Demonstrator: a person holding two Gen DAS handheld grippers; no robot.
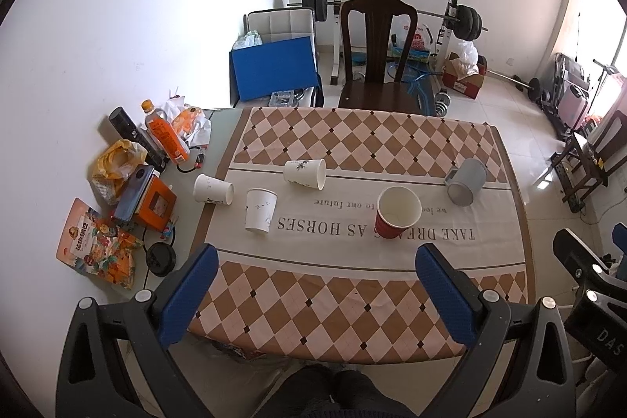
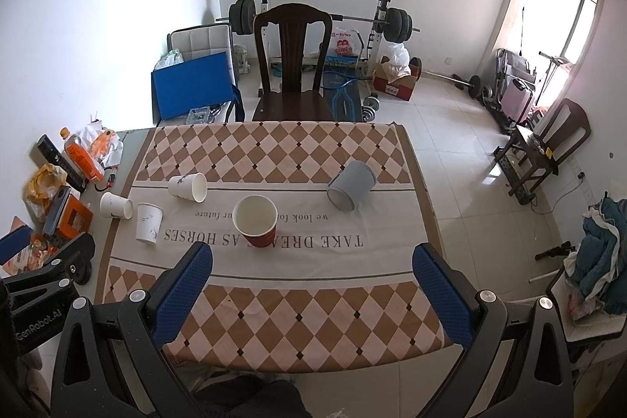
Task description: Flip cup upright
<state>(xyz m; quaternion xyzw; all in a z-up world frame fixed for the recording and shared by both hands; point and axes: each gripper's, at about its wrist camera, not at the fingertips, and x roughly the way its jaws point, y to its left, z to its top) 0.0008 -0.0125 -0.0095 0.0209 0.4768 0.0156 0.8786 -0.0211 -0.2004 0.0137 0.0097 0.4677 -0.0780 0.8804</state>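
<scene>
A red paper cup (image 1: 396,212) (image 2: 255,221) stands upright mid-table. A grey cup (image 1: 466,181) (image 2: 351,185) lies on its side at the right. A white cup (image 1: 305,173) (image 2: 188,186) lies on its side further back. Another white cup (image 1: 212,189) (image 2: 115,205) lies on its side at the left. A third white cup (image 1: 259,210) (image 2: 148,223) stands mouth up beside it. My left gripper (image 1: 319,296) and right gripper (image 2: 313,294) are open and empty, held above the table's near edge.
The table (image 1: 364,304) has a checked cloth. Bottles, snack bags and boxes (image 1: 129,183) crowd its left edge. A dark wooden chair (image 1: 376,53) stands at the far side, with a weight rack (image 1: 454,18) behind. The other gripper's body (image 2: 39,281) shows at the left.
</scene>
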